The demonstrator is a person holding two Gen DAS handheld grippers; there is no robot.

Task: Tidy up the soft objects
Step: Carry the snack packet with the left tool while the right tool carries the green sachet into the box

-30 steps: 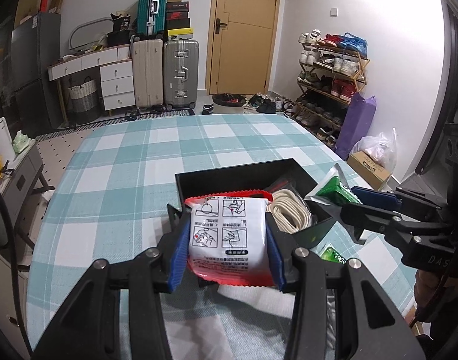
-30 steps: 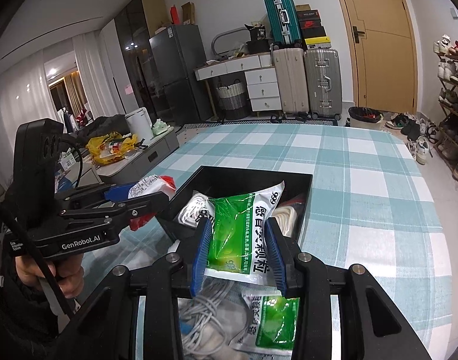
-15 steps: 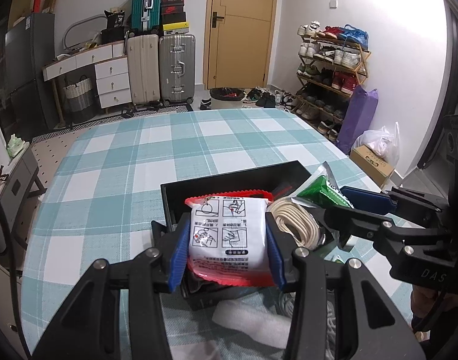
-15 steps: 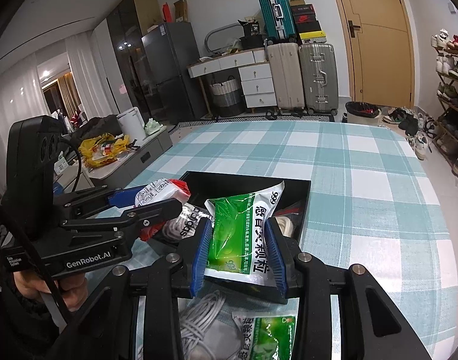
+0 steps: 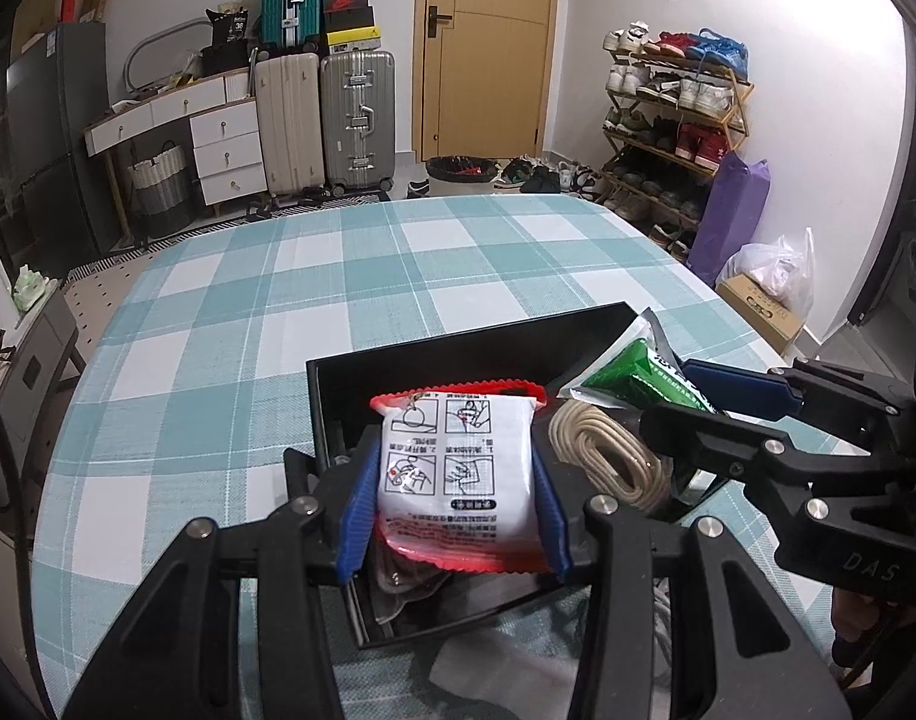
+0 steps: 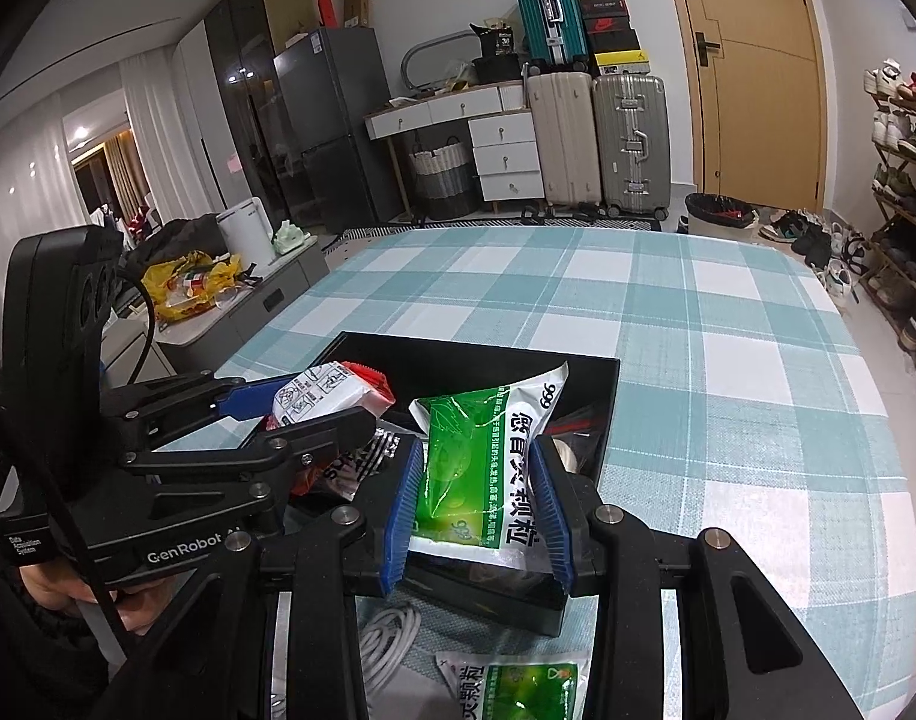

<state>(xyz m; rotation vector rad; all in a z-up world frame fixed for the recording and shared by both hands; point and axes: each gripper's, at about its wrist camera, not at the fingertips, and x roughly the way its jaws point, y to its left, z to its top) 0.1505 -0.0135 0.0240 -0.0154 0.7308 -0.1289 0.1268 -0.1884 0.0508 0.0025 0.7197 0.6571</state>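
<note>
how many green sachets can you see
2: one green sachet gripped in the right claw over the black bin, another on the table below. More may be hidden.

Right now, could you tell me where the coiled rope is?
In the left wrist view, the coiled rope lies inside the black bin, right of the red-edged packet.

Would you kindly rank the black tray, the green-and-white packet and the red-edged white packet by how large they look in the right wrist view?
1. black tray
2. green-and-white packet, clamped in the right gripper
3. red-edged white packet, in the left gripper

The green packet sits nearer this camera, so the packets' true sizes remain unsure.
</note>
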